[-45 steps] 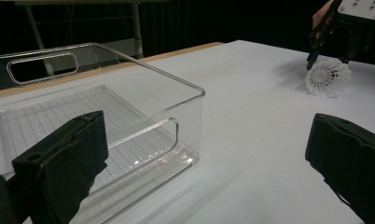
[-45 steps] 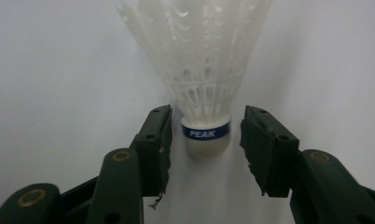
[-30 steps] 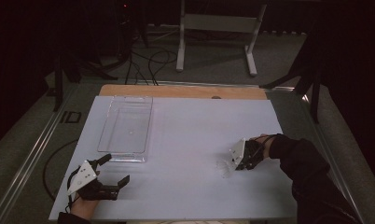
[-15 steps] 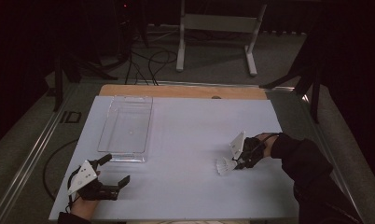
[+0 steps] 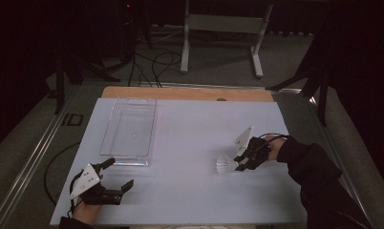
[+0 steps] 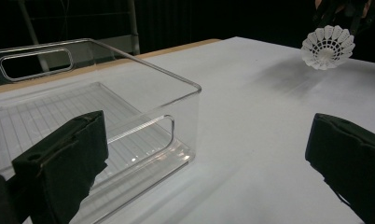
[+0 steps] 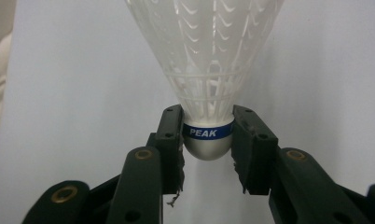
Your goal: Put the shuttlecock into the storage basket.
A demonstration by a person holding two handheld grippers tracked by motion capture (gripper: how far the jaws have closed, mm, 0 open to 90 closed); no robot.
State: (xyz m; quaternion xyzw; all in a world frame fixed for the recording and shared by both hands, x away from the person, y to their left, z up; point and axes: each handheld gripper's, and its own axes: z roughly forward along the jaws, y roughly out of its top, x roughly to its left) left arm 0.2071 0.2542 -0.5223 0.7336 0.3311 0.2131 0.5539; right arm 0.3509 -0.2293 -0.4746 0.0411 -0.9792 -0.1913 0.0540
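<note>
- Right gripper [image 7: 208,135] is pinching the shuttlecock [image 7: 206,70] by its cork, well right of the bin [image 5: 129,129].
- Left gripper [image 5: 117,174] is idling wide open, empty, just before the bin.
- Pickup looks done; carrying to the bin is pending.

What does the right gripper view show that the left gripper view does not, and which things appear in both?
Right gripper view: the right gripper clamps the shuttlecock's cork base, and its blue band reads PEAK. Left gripper view: the clear plastic bin close ahead, between the left gripper's wide-open jaws. Both: the white shuttlecock and the white table top.
</note>
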